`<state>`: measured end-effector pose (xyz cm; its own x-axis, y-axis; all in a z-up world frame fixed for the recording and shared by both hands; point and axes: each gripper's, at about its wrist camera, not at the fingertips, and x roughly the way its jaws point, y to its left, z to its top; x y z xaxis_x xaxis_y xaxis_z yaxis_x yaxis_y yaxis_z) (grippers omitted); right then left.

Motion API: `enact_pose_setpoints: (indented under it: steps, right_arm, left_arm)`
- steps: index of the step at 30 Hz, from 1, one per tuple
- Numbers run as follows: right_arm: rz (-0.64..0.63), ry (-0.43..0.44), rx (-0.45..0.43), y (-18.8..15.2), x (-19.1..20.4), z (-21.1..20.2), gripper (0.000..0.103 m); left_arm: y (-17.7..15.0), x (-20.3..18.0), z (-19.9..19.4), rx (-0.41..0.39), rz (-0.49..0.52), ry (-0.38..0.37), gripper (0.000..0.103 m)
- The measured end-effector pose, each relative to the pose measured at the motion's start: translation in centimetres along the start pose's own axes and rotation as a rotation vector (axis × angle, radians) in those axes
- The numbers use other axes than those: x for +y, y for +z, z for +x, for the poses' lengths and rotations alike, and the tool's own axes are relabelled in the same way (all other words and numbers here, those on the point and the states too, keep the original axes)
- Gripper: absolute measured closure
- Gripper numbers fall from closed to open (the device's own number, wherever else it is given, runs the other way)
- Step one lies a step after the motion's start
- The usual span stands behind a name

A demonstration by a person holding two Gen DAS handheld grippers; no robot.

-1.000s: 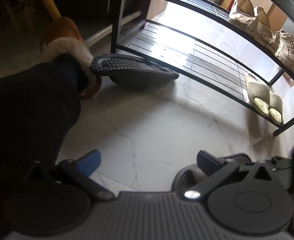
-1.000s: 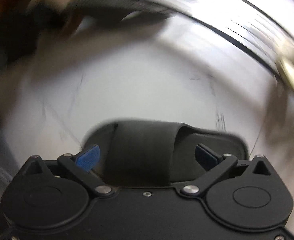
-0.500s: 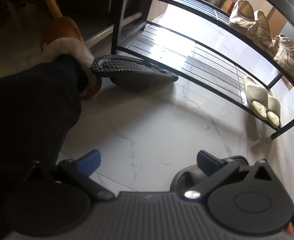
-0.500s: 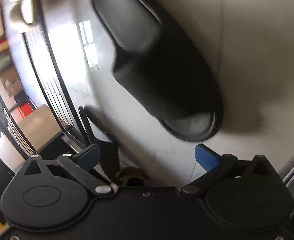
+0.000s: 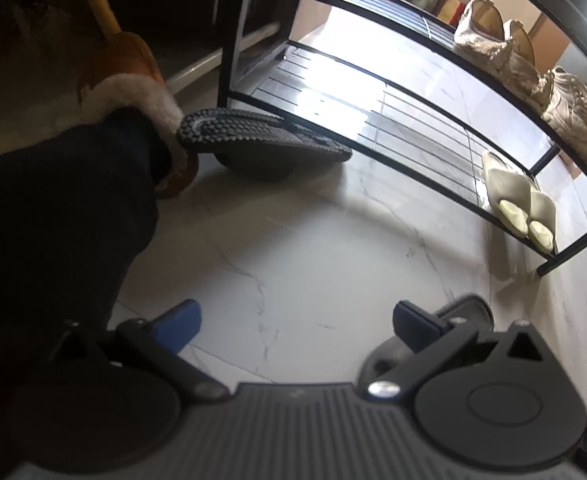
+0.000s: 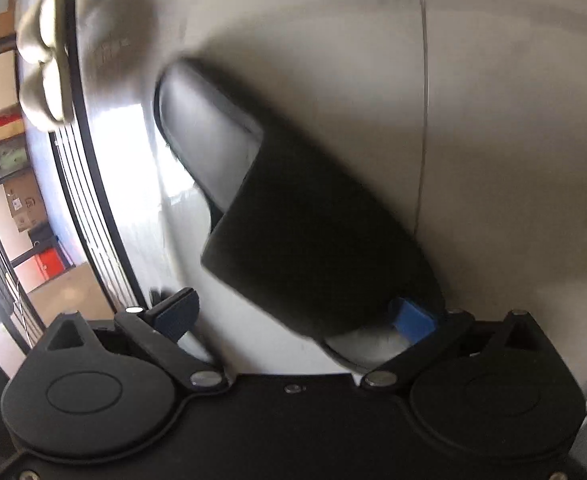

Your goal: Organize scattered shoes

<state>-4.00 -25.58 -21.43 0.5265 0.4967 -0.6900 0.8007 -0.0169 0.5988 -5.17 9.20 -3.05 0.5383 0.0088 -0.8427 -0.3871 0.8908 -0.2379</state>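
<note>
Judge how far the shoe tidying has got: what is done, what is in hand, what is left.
Done: cream slippers lie on the rack's bottom shelf, and beige shoes on the shelf above. In hand: nothing is gripped; the right hand-held gripper is open around a dark slipper on the floor. The left hand-held gripper is open over bare floor. Left: that slipper and its upturned mate by the rack.
</note>
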Motion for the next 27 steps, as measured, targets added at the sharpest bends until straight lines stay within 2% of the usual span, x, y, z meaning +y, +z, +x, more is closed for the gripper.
enact_pose_setpoints:
  steps: [4,9,12,15,18,21,27]
  right_arm:
    - [-0.054,-0.009,-0.069,1.8,0.9,-1.1,0.0]
    - [-0.26,-0.074,-0.177,2.6,3.6,-1.9,0.0]
    - [-0.264,-0.098,-0.134,2.6,4.3,-1.2,0.0]
    - [-0.237,-0.111,-0.135,2.6,4.4,-0.3,0.0]
    - [-0.126,-0.125,-0.149,3.2,4.3,1.3,0.0]
    - [-0.089,-0.162,-0.165,3.6,4.7,1.5,0.0]
    - [-0.153,-0.192,-0.15,2.7,4.9,1.2,0.006]
  left_arm:
    - [-0.1,0.1,0.1,0.0,-0.004,0.006,0.001]
    - [-0.2,-0.1,0.2,0.001,0.007,0.014,0.001]
    - [-0.3,-0.1,0.2,0.003,0.01,0.016,0.001]
    - [-0.3,-0.2,0.3,0.006,0.011,0.018,0.001]
    - [-0.4,-0.2,0.4,0.009,0.018,0.027,0.001]
    - [-0.4,-0.2,0.5,0.012,0.015,0.031,0.001]
    - [-0.4,-0.2,0.6,0.018,0.01,0.026,0.001]
